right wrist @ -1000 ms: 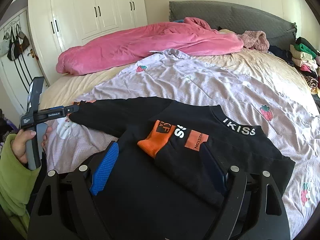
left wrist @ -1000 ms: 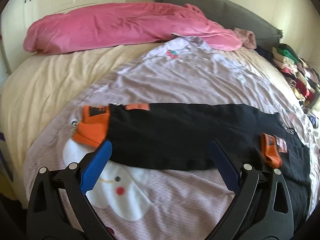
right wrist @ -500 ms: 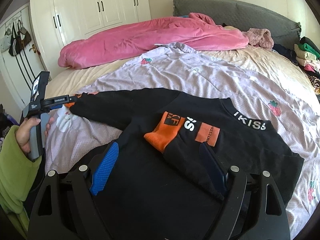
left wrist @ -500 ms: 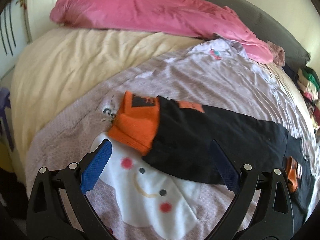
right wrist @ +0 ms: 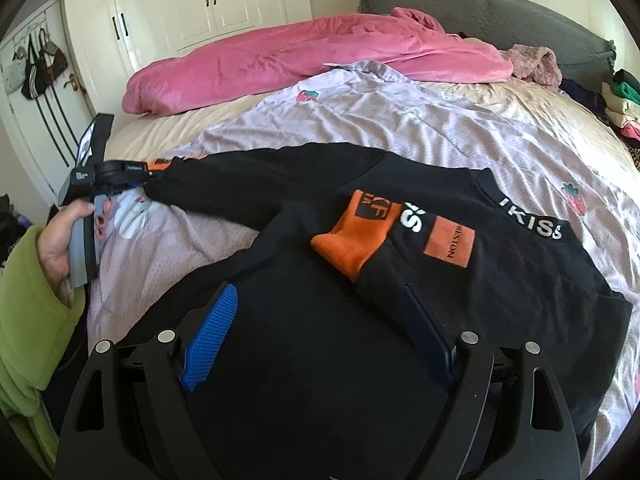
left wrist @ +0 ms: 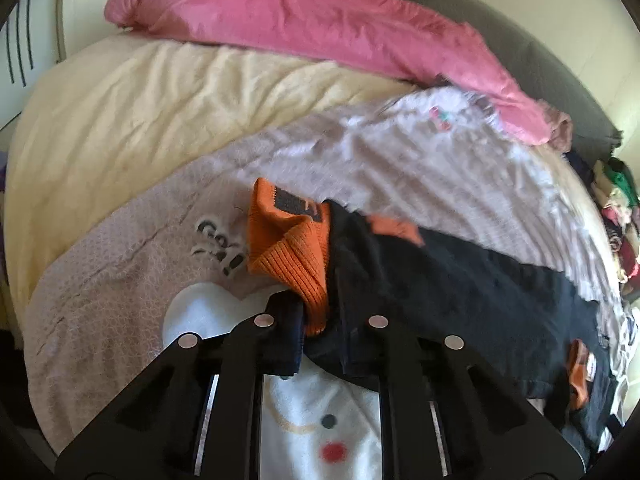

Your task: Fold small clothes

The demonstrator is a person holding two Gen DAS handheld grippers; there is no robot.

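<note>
A black sweatshirt (right wrist: pixel 304 360) with orange cuffs lies flat on the lilac blanket (right wrist: pixel 440 132). One sleeve is folded across the chest, its orange cuff (right wrist: pixel 356 236) lying by the white lettering. The other sleeve (right wrist: pixel 248 184) stretches out to the left. My left gripper (left wrist: pixel 320 320) is shut on that sleeve's end, pinching the orange cuff (left wrist: pixel 288 252) and the black fabric beside it. It also shows in the right wrist view (right wrist: pixel 140 178). My right gripper (right wrist: pixel 320 340) is open and empty over the sweatshirt's lower body.
A pink duvet (right wrist: pixel 304 60) lies across the far side of the bed by the grey headboard (right wrist: pixel 500 12). Stacked clothes (right wrist: pixel 622 108) sit at the right edge. White wardrobes (right wrist: pixel 192 12) stand behind. The cream sheet (left wrist: pixel 160 112) is bare at the left.
My left gripper moved left along the outstretched sleeve to its orange cuff and closed on it. My right gripper stayed open over the sweatshirt's body.
</note>
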